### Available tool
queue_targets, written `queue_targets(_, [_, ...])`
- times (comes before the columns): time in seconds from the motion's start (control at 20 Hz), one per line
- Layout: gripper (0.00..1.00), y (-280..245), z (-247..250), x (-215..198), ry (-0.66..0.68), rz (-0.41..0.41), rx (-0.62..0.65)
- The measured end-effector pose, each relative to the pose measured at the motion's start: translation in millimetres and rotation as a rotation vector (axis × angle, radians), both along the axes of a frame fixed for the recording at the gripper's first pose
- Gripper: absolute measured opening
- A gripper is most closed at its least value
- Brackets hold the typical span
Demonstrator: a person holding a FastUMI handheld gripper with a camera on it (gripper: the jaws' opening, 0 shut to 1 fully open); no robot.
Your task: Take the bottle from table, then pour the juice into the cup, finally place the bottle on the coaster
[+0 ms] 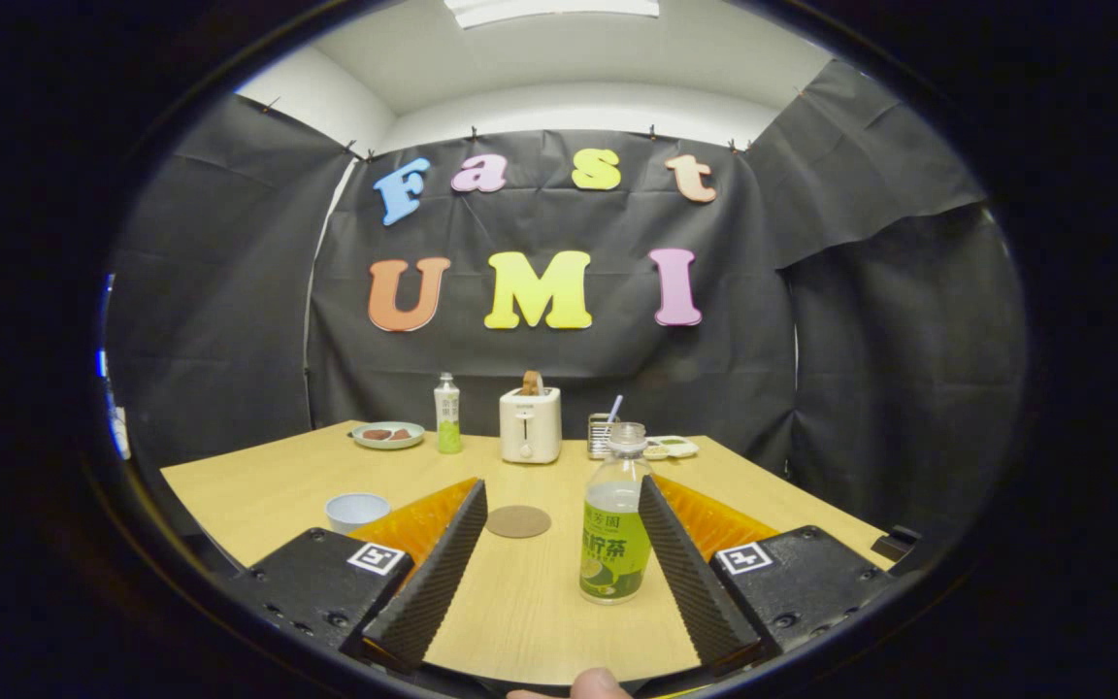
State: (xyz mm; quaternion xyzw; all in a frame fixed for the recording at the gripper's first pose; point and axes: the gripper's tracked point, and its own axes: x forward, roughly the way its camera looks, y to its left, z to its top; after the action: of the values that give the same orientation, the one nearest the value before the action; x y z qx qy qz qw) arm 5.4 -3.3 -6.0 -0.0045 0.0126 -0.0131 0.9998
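A clear bottle [615,529] with a green label and no cap stands upright on the wooden table [258,485], between my fingers and close against the right one. My gripper [564,495] is open, and the left finger stands well apart from the bottle. A round brown coaster [518,521] lies flat just beyond the left fingertip. A pale cup [357,510] sits left of the left finger. A fingertip of the person's hand [590,685] shows below the fingers.
At the back of the table stand a second green-labelled bottle [447,414], a cream toaster [530,424] with bread in it, a metal holder [602,433] with a utensil, a plate of food [387,435] and small dishes [672,448].
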Motion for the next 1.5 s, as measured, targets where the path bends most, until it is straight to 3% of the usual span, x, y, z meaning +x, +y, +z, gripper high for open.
queue_targets(0.65, [1.0,-11.7,-3.6,1.4,-0.024,-0.035,0.004])
queue_targets(1.3, [1.0,-50.1,-25.3,56.2,0.034,-0.062,-0.011])
queue_targets(1.5, [1.0,-44.9,-45.2,77.1,0.084,-0.018,-0.007])
